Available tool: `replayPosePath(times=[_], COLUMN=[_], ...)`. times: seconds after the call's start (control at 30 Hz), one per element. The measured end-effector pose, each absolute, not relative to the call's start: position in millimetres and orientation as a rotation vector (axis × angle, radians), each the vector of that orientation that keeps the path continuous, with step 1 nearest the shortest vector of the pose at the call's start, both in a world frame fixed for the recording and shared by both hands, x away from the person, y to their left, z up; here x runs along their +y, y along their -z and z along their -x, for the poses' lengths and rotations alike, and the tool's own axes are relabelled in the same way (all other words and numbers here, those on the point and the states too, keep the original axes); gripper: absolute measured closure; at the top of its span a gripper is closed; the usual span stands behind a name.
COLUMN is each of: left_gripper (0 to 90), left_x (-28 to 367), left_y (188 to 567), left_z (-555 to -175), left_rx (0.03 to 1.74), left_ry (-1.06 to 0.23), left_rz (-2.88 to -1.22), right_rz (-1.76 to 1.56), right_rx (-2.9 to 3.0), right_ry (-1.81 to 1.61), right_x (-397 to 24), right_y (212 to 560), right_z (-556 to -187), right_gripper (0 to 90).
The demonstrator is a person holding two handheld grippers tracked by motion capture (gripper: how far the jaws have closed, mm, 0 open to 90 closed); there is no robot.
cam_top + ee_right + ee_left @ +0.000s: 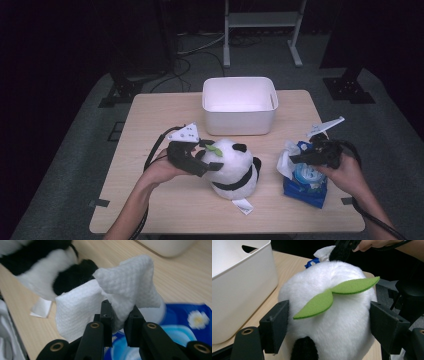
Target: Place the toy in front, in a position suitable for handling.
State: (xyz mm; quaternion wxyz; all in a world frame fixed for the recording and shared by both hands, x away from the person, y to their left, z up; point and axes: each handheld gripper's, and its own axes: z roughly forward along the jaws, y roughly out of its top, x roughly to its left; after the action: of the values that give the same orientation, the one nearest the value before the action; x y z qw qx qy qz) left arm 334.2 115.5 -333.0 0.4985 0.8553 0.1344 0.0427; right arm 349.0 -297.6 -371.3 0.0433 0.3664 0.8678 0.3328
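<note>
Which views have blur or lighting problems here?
High view: tabletop evenly lit, surroundings fall to near black, white bin interior glares. Left gripper view: sharp on the panda toy and its green leaf, background dark. Right gripper view: white wipe in focus, panda and blue wipe pack soft and smeared.

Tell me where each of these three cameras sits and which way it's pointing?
High view: above the person's side, looking forward and down on the table; both forearms and each hand-held gripper show.
Left gripper view: rides the left hand-held gripper, looking along its jaws, which flank the panda plush.
Right gripper view: rides the right hand-held gripper, looking along jaws pinching a white wipe over the blue wipes pack.
Shared: panda, white bin.
</note>
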Motion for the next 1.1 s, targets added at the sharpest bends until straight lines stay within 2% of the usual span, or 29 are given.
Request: replayPosePath(times=[0.17,0.3,0.53,1.1], left_gripper=[21.3,21.2,21.2,21.2], left_x=[114.8,114.9,114.6,119.5], left_y=[332.8,332.7,332.1,333.3], left_z=[-334.9,-335.3,-336.3,-340.1], left_rx=[0.327,0.327,0.329,0.354], left_ry=[-0.101,-0.101,-0.100,-0.097], left_rz=[-2.070,-2.070,-2.074,-2.068], right_rz=[-1.199,-1.258,-1.304,-1.204], right_rx=[2.612,2.591,2.573,2.589], right_ry=[-0.959,-0.942,-0.940,-0.992], right_x=[-315.8,-326.4,-334.6,-320.8], right_y=[382.5,391.9,395.2,375.2], right_z=[-348.8,-351.2,-351.3,-340.6], right_gripper=[76.4,69.2,63.1,62.1])
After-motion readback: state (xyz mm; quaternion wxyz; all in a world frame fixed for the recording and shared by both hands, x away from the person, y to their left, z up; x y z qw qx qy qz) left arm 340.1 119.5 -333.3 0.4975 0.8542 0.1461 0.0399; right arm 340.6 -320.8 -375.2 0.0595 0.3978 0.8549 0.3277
